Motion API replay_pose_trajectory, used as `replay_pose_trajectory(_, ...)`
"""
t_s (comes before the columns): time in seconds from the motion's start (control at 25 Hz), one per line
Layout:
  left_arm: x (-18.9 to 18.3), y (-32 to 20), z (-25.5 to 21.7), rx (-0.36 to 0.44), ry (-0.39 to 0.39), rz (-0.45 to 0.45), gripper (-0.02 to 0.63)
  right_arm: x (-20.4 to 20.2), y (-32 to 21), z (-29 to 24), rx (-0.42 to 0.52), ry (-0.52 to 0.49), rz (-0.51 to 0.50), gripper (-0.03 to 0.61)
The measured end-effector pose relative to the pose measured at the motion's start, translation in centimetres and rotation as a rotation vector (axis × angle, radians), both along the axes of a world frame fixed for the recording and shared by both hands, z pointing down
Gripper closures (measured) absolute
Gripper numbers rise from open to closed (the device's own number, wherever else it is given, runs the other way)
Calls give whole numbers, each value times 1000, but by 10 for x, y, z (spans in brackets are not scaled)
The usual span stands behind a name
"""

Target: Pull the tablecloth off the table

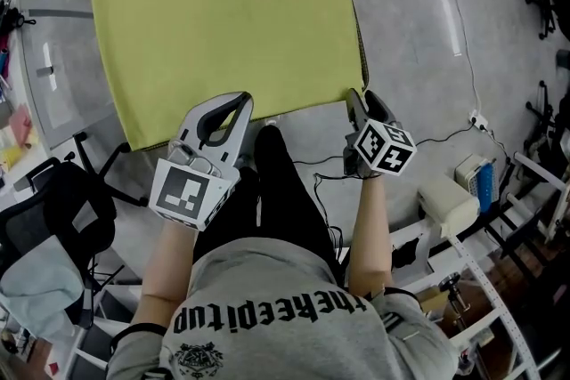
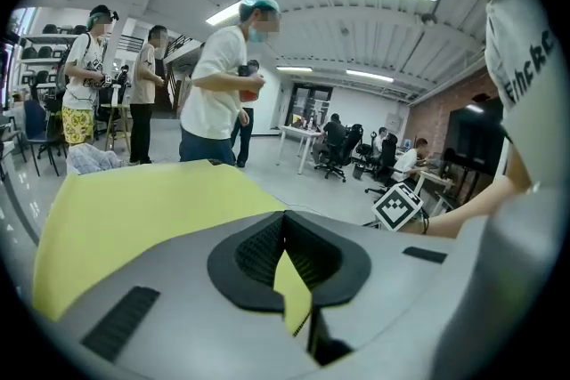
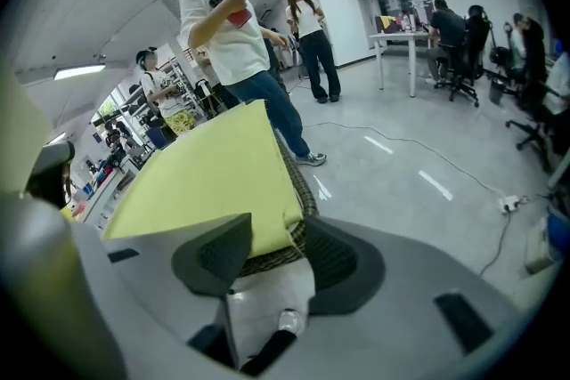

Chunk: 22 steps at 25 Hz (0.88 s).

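A yellow-green tablecloth (image 1: 223,13) covers a small table with a woven rim (image 1: 361,49). My left gripper (image 1: 236,100) sits at the cloth's near edge towards the left, shut on it. In the left gripper view a fold of the tablecloth (image 2: 292,289) is pinched between the black pads (image 2: 258,249). My right gripper (image 1: 356,99) is at the near right corner. Its jaws stand wide, and the corner of the tablecloth (image 3: 258,227) and the woven rim (image 3: 303,191) lie between the pads (image 3: 334,258) without being pressed.
A black office chair (image 1: 53,209) stands at the near left, and a white box (image 1: 450,205) and cables (image 1: 445,138) at the right. My own legs (image 1: 276,191) are just before the table. Several people (image 2: 223,93) stand beyond the table's far side.
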<state>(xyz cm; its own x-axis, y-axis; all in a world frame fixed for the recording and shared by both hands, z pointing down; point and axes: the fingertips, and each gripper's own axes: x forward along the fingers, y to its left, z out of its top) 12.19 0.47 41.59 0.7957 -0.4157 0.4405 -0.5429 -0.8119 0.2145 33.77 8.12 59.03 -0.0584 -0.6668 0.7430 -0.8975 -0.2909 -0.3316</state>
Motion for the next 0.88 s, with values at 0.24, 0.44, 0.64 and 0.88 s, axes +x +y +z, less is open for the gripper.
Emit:
replay_pose_trajectory(0.24,-3,-2,3,-13,-18,-13,600,1,-2,6,-17,-23,39,397)
replay_pose_trajectory(0.44,-2,0,4,-5,-12,-12,600,-6,-3,5,-17,-32,29,409)
replay_pose_trajectory(0.64,-4,0,3,0,-8,-12,600,-12,-9,6,-11,-97,61,444)
replay_pose_trajectory(0.88,-6,-2,-3,5,-32,-39,600,-16,-27,5,-18,-86,71,561)
